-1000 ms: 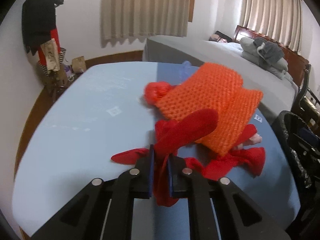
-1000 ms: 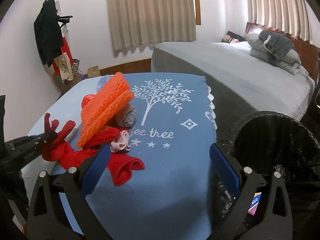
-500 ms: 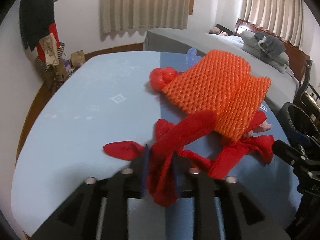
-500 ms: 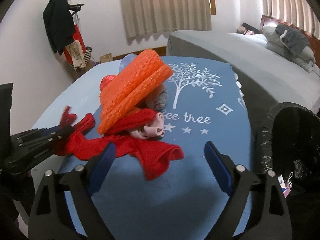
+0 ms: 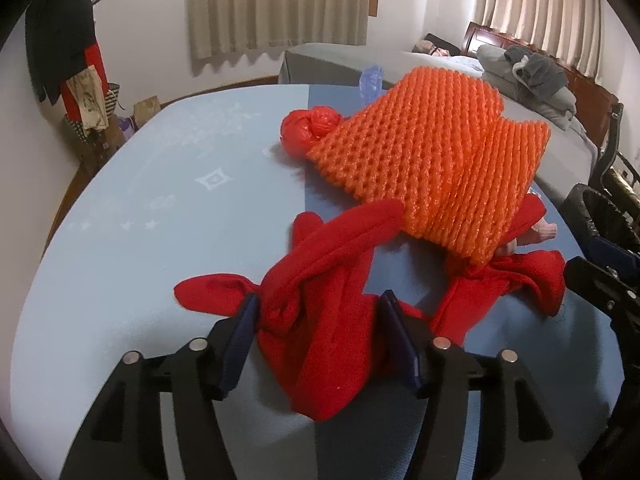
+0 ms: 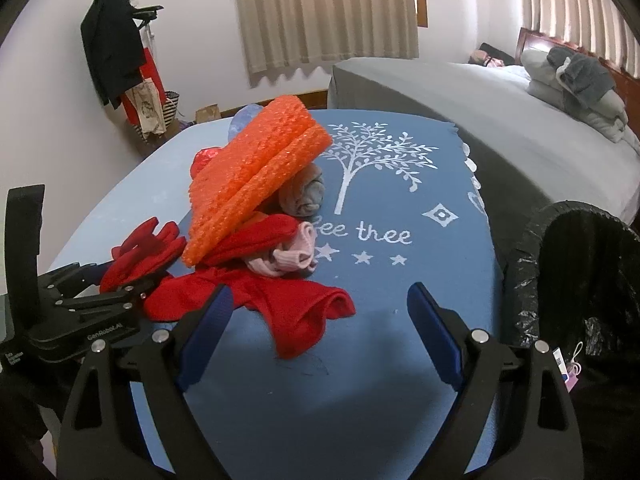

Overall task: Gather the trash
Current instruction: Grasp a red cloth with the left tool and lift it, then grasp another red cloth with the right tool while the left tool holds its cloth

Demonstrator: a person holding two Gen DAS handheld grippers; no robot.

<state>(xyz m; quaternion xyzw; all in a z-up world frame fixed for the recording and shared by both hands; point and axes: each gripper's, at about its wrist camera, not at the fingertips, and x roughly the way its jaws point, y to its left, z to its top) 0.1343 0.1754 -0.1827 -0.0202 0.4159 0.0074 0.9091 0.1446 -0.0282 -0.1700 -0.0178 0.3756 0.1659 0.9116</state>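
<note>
Left gripper (image 5: 320, 316): jaws spread, blue pads on either side of the red cloth (image 5: 320, 280), which bulges between them; whether the pads touch the fabric cannot be told. Right gripper (image 6: 320, 312): jaws wide apart, nothing between the pads but tablecloth; its left pad sits just over one edge of the red cloth's far flap.

Red cloth lies crumpled on the table, one long fold reaching up toward the orange foam net (image 5: 436, 168). Net rests tilted on the pile, its lower edge over the red cloth. In the right wrist view, a pink knit item (image 6: 288, 256) sits under the net's near edge, a grey balled fabric (image 6: 304, 192) behind it. A red plastic ball-shaped wad (image 5: 310, 130) touches the net's far left corner. A pale blue crumpled plastic piece (image 5: 372, 80) shows beyond the net.

Surface: table covered by a blue tablecloth (image 6: 400, 360) printed with a white tree, stars and lettering; the left part is lighter blue. A black-lined trash bin (image 6: 580, 280) stands just off the table's right edge.

Room: grey bed (image 6: 460, 108) with folded bedding behind the table, beige curtains (image 6: 324, 12) on the far wall, coat rack with dark and red garments (image 6: 116, 60) at far left.
</note>
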